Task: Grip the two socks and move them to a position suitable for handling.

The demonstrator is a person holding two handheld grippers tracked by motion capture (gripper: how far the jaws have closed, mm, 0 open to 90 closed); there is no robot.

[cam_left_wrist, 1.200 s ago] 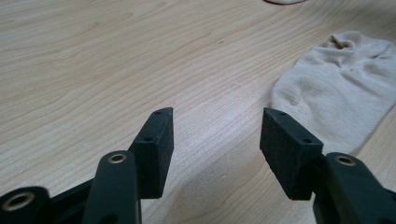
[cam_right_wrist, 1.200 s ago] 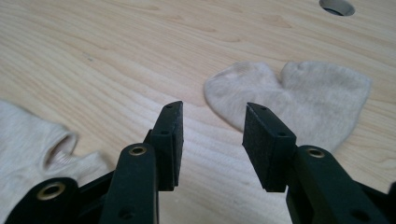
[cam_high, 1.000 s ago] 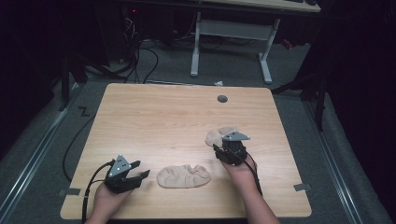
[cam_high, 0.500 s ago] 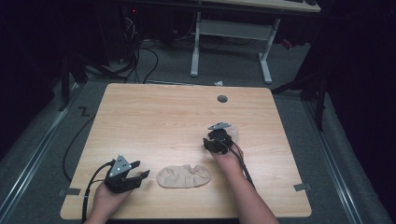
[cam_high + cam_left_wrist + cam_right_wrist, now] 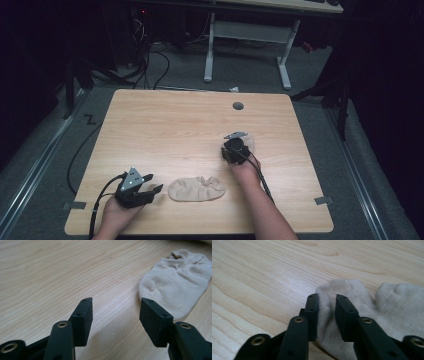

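2 beige ankle socks lie on the wooden table (image 5: 165,130). The far sock (image 5: 372,307) sits right of centre, under the right gripper (image 5: 234,150); the near sock (image 5: 196,188) lies flat by the front edge, between the person's 2 hands.

In the right gripper view, the jaws have just been closing and now stand narrow, with a raised fold at the sock's edge between them. The pads press the cloth from both sides, so I judge this a pinch grip on the fabric, taken close to the tabletop.

The left gripper (image 5: 136,190) rests near the front left corner, pointing toward the near sock. In the left gripper view its jaws stand wide with bare wood between them, and the near sock (image 5: 175,282) lies just ahead and to one side, not touched.

The sock looks thin, knitted and very light. It should be soft and limp: it will drape and dangle from whatever point holds it, and it cannot break. The weave gives the pads some friction, yet a shallow nip of 1 layer could slip free on lifting. A better hold is a deep bite on a bunched fold or on the thicker cuff (image 5: 397,293), where the ribbing gathers. The near sock's rounded end offers the left gripper a similar spot.
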